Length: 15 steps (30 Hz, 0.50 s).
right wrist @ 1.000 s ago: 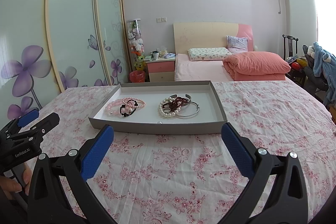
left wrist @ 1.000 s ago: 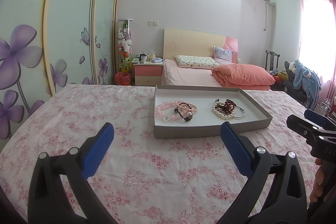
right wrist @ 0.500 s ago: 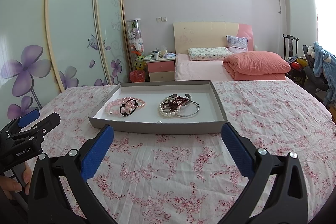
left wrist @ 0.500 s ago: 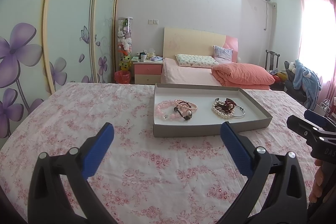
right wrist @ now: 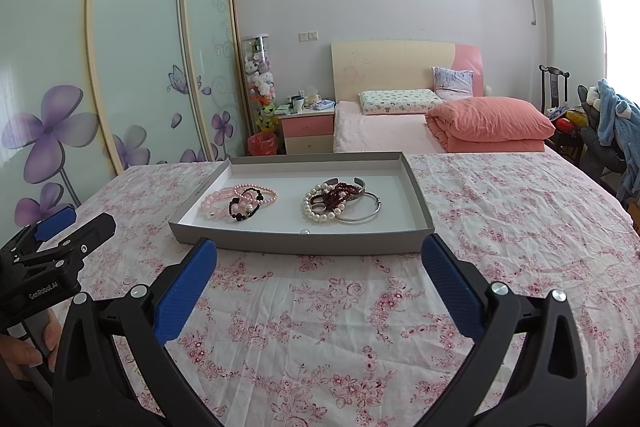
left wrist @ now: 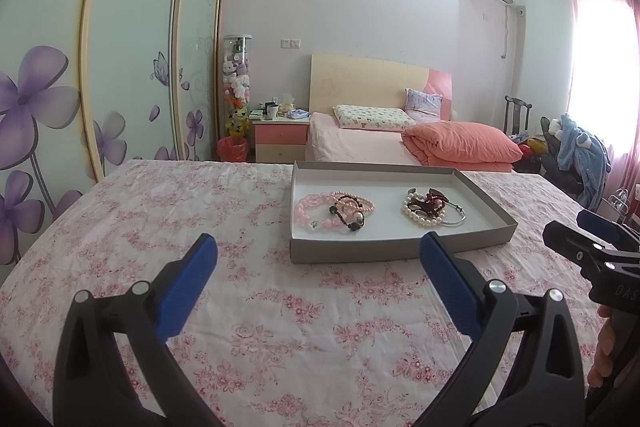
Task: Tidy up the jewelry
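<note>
Nothing much has moved: both tongs, left [left wrist: 318, 259] & right [right wrist: 319, 261], stay spread wide, empty, over the tabletop's near edge, w/ jewelry [right wrist: 342, 202] piled in the tray [right wrist: 304, 242] mid-tabletop.

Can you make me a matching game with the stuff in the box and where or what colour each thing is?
Things:
1. pink bead bracelets
2. white pearl bracelet
3. silver bangle
4. grey tray

Clues:
A. on the flowery pink bedspread, holding everything
B. left pile in the tray
C. shiny plain metal ring on the right pile's outer edge
D. round pale beads, right pile, with a dark red string on top

Pairs: 1-B, 2-D, 3-C, 4-A

Both tools, left and right, are open and hold nothing.
</note>
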Available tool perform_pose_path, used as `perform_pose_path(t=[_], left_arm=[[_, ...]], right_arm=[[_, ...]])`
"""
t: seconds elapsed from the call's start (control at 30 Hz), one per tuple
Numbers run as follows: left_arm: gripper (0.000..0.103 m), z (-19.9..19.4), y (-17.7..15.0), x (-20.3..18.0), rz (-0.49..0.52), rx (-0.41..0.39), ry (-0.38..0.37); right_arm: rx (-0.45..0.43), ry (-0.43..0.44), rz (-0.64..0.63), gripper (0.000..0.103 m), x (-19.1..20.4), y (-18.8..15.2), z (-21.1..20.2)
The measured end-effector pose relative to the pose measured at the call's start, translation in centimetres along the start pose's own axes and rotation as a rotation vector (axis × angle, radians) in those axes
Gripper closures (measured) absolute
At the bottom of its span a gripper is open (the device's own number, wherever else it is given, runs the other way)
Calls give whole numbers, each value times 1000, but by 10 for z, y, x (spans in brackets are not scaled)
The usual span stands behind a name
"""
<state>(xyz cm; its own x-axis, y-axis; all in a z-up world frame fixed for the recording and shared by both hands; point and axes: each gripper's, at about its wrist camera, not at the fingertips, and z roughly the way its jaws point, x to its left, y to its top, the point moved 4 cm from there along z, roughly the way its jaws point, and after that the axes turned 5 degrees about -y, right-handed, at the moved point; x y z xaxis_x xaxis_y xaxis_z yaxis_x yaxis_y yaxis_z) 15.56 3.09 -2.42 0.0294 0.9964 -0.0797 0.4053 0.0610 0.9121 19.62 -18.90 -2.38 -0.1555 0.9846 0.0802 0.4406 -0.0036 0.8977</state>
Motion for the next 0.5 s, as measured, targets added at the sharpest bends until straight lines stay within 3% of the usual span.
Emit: perform_pose_path(t=[0.5], left_arm=[[4, 3, 3, 3, -16, 17, -13]], right_arm=[[1, 0, 0, 2, 0, 1, 1]])
